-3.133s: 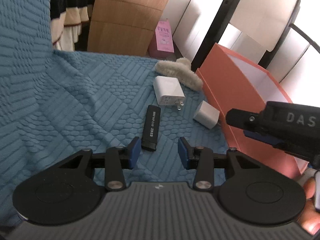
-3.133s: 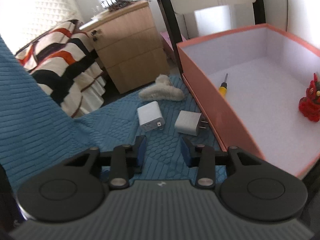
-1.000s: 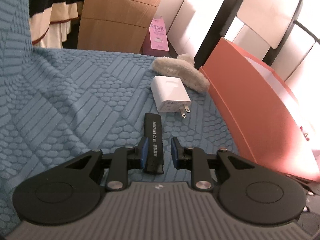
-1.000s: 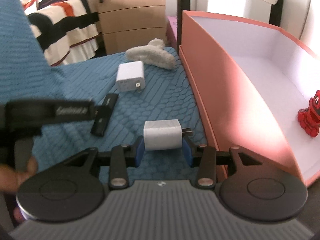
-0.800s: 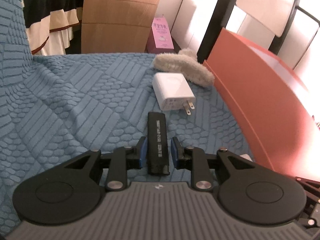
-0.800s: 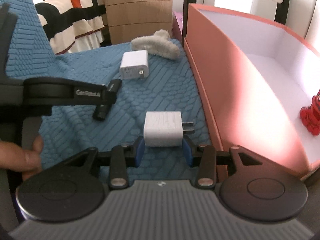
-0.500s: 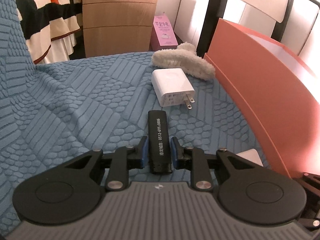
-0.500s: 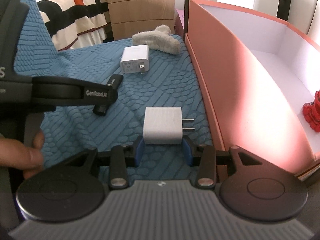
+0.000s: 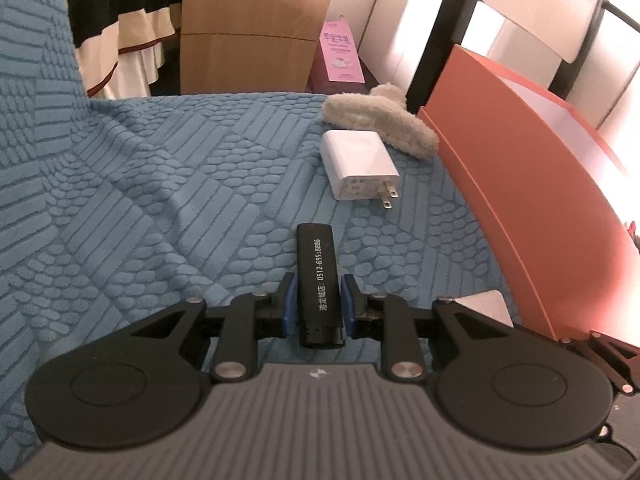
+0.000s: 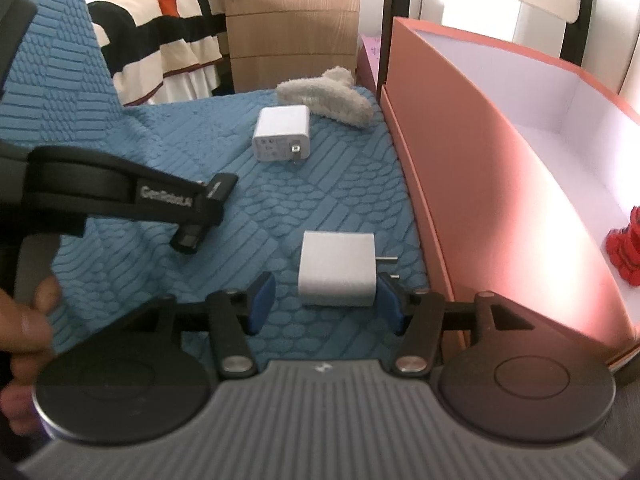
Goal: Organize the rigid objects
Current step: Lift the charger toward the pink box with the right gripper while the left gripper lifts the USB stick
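Currently, left wrist view: your left gripper [image 9: 317, 300] has its blue pads clamped on the slim black stick with white printed digits [image 9: 319, 280], held near its rear end, most of its length sticking out ahead of the fingertips. It looks lifted off the blue textured quilt [image 9: 160, 200], though I can't be sure. Ahead of the fingers lies a white square wall charger with two prongs [image 9: 359, 164]; right of them, the salmon-pink open box [image 9: 532, 184]. My read: grasp done, next is carrying it right, over the box wall.

Right wrist view: your right gripper [image 10: 322, 300] is spread wide. The small white cube charger with metal prongs [image 10: 337, 268] sits between the fingers, against or just beside the right pad, clear of the left. Looks like you need to close before lifting. A red figurine [image 10: 624, 252] is inside the box, far right.
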Tool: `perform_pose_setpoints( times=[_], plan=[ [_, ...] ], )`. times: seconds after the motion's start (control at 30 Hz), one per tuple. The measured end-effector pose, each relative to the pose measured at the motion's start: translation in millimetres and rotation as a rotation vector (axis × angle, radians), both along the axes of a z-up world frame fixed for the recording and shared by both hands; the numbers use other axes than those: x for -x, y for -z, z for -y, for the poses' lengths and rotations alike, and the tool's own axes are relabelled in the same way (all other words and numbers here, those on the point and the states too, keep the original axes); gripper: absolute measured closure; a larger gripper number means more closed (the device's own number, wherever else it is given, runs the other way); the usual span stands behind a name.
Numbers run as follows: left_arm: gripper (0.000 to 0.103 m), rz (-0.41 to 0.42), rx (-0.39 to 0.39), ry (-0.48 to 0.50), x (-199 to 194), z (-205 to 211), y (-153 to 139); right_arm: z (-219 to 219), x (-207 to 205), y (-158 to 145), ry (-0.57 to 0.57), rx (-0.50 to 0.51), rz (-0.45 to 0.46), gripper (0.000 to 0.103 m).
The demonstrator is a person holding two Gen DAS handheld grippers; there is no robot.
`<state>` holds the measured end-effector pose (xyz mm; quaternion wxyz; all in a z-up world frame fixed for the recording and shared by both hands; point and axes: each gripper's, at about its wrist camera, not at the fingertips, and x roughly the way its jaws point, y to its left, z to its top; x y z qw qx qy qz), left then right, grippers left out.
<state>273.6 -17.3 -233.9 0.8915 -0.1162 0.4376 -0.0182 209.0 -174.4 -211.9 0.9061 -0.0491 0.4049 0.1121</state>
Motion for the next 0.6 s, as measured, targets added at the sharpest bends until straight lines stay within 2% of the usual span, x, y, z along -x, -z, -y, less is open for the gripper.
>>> perform_pose_setpoints(
  times=[0.13,0.17,0.23,0.5,0.6],
  plan=[
    [0.076,-0.007,0.020,-0.015,1.4,-3.1,-1.9,-4.7,-3.3,4.9,0.011,0.030,0.039,0.047],
    [0.076,-0.010,0.027,-0.023,3.1,-4.4,-2.7,-6.5,-4.9,6.5,0.021,0.038,0.035,0.047],
    [0.076,-0.015,0.043,-0.033,5.2,-6.2,-3.1,-7.7,-8.9,8.9,0.041,0.052,0.023,0.054],
    [0.076,-0.030,0.115,-0.085,11.2,-16.0,-4.8,-3.2,-18.1,-2.7,0.002,0.033,-0.027,0.055],
    [0.076,-0.021,0.119,-0.105,11.6,-16.3,-10.9,-2.1,-18.7,-10.2,-0.024,0.023,-0.040,0.055]
  ],
)
